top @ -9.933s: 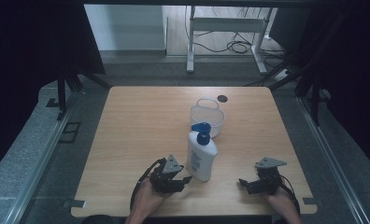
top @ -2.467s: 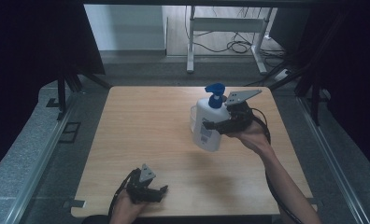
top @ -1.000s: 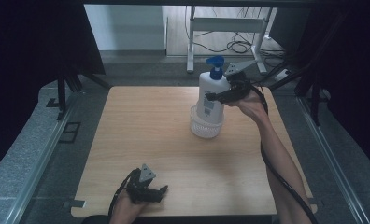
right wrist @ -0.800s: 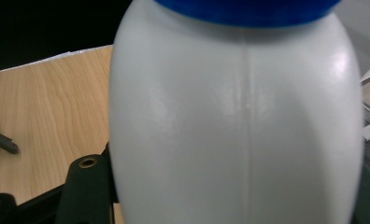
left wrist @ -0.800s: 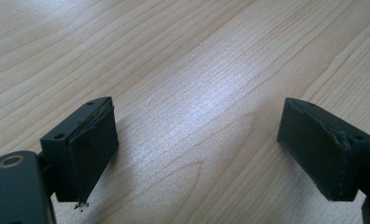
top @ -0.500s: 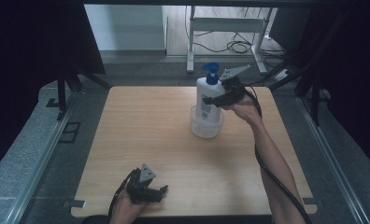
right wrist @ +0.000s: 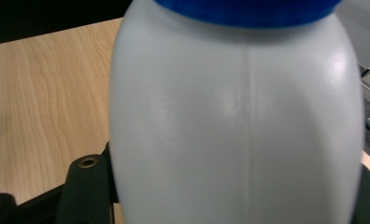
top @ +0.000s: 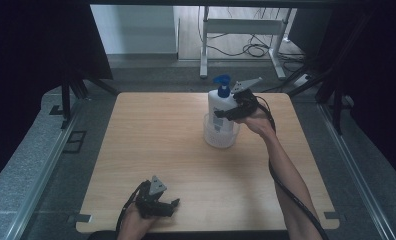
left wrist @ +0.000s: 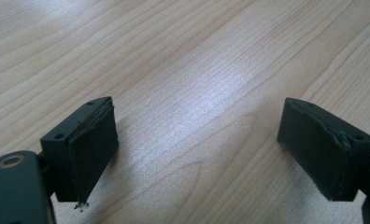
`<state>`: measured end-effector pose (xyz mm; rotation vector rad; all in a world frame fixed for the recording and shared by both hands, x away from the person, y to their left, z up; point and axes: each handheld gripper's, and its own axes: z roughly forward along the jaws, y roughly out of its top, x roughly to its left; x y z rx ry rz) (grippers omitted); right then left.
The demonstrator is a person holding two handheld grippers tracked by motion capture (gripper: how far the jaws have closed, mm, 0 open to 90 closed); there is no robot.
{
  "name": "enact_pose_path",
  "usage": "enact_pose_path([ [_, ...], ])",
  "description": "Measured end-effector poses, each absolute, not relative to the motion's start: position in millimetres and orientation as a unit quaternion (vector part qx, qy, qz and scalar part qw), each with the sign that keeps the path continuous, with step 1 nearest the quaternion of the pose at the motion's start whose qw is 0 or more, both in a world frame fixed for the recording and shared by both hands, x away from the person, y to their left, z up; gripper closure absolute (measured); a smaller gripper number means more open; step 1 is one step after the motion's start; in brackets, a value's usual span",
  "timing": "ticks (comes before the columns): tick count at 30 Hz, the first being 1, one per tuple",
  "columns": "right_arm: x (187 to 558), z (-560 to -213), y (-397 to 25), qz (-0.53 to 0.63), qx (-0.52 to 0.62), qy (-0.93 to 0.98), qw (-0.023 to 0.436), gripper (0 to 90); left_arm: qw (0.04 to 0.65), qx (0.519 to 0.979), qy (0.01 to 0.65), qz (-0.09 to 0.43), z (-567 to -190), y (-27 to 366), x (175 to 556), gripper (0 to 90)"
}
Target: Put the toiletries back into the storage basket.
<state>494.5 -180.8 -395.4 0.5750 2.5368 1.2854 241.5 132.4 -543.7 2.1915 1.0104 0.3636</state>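
**Pump bottle stands in clear tub at table's far side**

A white pump bottle with a blue pump head stands upright, its base inside a clear round container. Both sit right of centre toward the far edge. A dark label marks the bottle's side.

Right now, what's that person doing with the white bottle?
A person holds a gripper in each hand. The right gripper is clamped on a white pump bottle with a blue top, holding it upright with its bottom inside a clear tub at the far side of the wooden table. The left gripper rests near the front edge, jaws open and holding nothing.
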Motion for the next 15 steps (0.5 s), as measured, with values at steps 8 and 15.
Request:
enact_pose_path([
  [8, 494.9, -409.5, -180.0, 0.437, 0.201, 0.869, 0.119, 37.7, 0.344, 0.843, 0.389, 0.140, -543.8, 132.4, 241.6, 11.6],
  [15, 494.7, -417.2, -179.9, 0.437, 0.205, 0.868, 0.120, 37.7, 0.344, 0.843, 0.389, 0.140, -543.7, 132.4, 241.6, 11.6],
])
